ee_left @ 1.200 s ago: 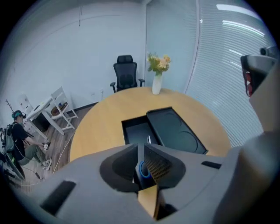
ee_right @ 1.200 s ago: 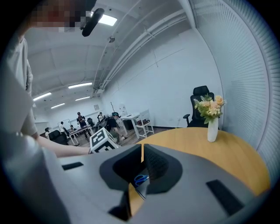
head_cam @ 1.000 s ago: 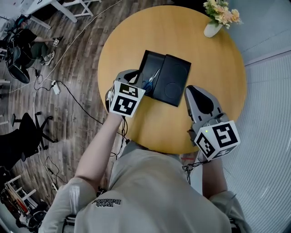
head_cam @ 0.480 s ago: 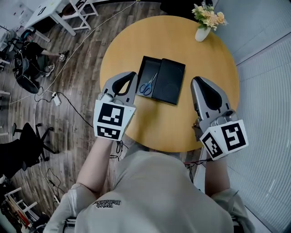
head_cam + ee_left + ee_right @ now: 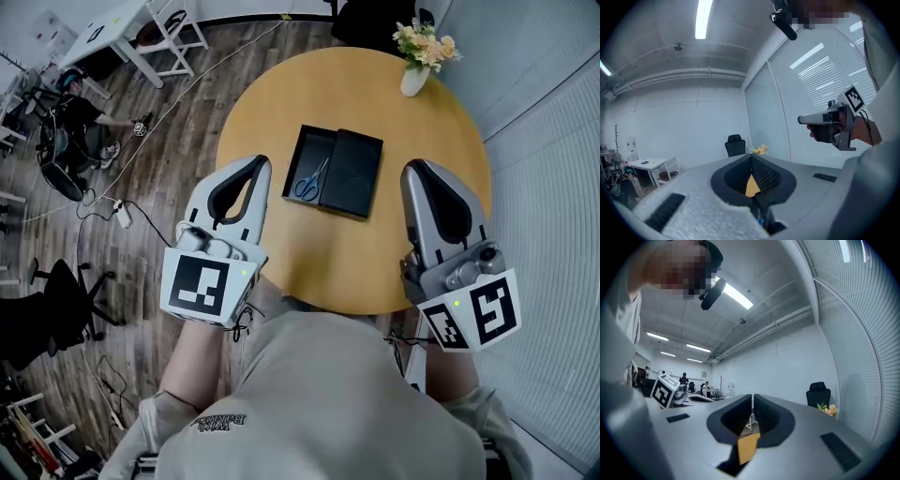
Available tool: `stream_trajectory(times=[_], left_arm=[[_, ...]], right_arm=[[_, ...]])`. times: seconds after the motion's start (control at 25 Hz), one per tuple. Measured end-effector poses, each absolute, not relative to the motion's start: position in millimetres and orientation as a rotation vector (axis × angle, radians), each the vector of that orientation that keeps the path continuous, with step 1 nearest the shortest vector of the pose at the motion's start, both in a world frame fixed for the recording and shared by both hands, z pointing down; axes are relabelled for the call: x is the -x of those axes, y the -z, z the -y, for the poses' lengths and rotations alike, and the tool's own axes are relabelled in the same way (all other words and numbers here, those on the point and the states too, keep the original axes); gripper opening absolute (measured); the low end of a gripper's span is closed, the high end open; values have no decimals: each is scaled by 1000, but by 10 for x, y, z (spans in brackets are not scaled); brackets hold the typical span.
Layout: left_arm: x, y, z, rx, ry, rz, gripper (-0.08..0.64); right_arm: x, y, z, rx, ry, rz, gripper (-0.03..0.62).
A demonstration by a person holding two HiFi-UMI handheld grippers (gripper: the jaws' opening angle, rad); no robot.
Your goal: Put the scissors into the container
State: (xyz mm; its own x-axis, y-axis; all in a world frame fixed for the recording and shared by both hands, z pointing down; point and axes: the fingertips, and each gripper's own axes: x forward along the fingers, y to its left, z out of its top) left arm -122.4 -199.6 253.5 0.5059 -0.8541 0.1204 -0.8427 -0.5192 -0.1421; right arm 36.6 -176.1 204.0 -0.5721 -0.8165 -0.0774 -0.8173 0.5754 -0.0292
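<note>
Lying inside the open black container (image 5: 314, 141), the blue-handled scissors (image 5: 307, 180) are occupying its left part, blades pointing toward the far edge of the bench (image 5: 375, 253). The container is sitting near the middle of the round bench, and a flat black panel (image 5: 352, 174), probably its lid, is resting against or over its right side; which of the two cannot be told. Judging from this, the task is looking finished, with nothing left to carry.

The left gripper (image 5: 255, 165) is hovering over the near-left edge of the bench, well apart from the container, and its fingers (image 5: 761, 176) are pressing together with nothing between them. The right gripper (image 5: 418, 171) is hanging over the near-right edge, and its fingers (image 5: 765, 416) are likewise closing on each other, showing only a thin slit and holding nothing. Both tools are pointing level across the room rather than down at the bench, which is suggesting a resting pose, not a reach. Each is showing in the other's view: the right gripper (image 5: 829, 124) off to the side, the left gripper (image 5: 670, 390) low at the left.

A vase of flowers (image 5: 415, 70) is standing at the far-right edge, clear of the work.
</note>
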Motion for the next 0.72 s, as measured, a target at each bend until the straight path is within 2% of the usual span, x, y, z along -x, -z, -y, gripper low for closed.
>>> stream_trajectory(times=[0.32,0.72], left_arm=[[1293,-2315,1732,2616,232,-1476,21],[1426,-2486,1660,2644,285,-1511,21]], right_arm=[[-247,-1987,1585,1373,-22,-2723,37],[-178,-2086,1434,1374,-32,-2759,36]])
